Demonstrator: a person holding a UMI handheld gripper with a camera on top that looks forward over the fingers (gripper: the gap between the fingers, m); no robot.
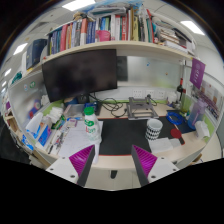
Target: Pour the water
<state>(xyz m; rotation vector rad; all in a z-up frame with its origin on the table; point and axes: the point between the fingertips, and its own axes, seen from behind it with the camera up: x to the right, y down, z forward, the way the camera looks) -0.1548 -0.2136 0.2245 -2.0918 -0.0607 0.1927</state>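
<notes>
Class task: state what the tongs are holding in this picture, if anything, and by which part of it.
Nothing is held. The tongs are open with only bare desk edge between the fingers; the white cup stands beyond them, untouched.

**Tongs: pose and state**

Only the tongs (113, 160) show; no hand, wrist or sleeve of the person is in view. Two fingers reach forward from below, one at each side, tips angled slightly inward toward each other. The left finger (72, 166) and the right finger (157, 165) each carry a magenta pad (82, 158) on the inner face, with a pale grey outer shell. The jaws stand wide apart, a broad gap between the tips. Nothing sits between them and neither pad presses on anything. Both fingers are level with each other and held roughly horizontal.
</notes>
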